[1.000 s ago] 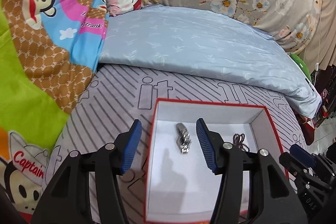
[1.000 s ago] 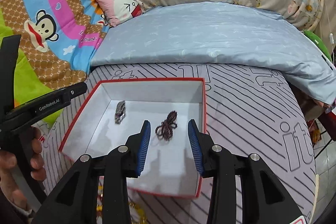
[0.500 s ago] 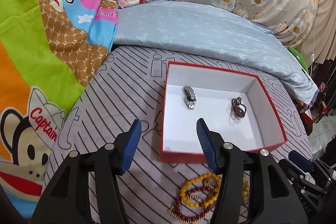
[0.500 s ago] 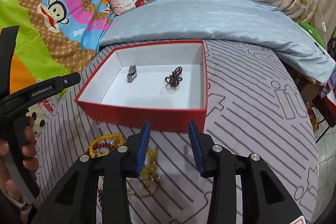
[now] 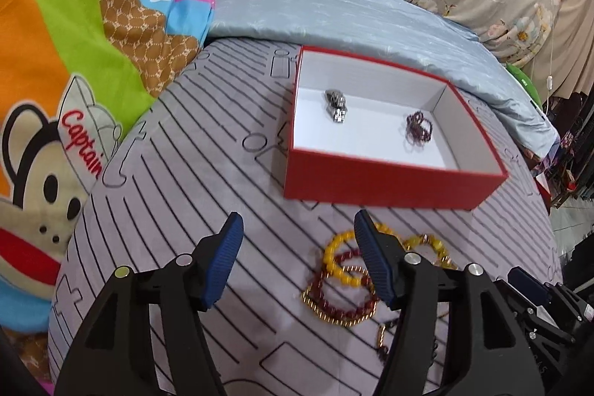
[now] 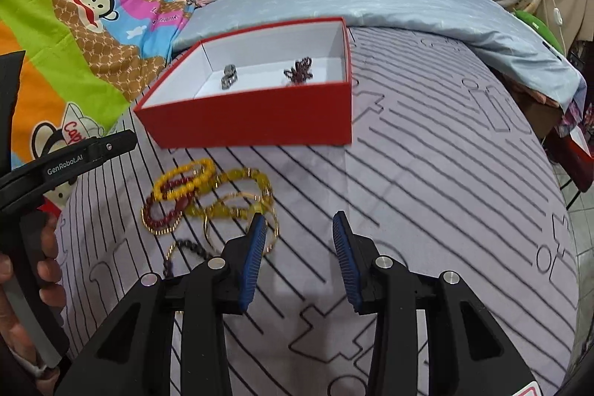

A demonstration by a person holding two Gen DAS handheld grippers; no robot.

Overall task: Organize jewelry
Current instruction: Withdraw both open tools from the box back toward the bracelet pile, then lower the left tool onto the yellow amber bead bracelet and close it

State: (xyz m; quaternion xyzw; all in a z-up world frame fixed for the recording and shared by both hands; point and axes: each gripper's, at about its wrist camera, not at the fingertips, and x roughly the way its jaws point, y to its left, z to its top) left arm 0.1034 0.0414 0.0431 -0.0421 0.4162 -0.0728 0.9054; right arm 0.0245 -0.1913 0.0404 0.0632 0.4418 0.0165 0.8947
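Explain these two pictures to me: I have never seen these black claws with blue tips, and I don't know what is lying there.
No robot here: a person holds one two-finger tool in each hand, with a camera looking along its fingers. One picture comes from the left gripper, the other from the right gripper. Both are open and hold nothing. On the striped bed cover stands a red box holding a silver piece and a dark bead bracelet. A pile of bracelets lies before it.

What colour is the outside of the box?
Red outside, white inside; the box shows it best in the right wrist view.
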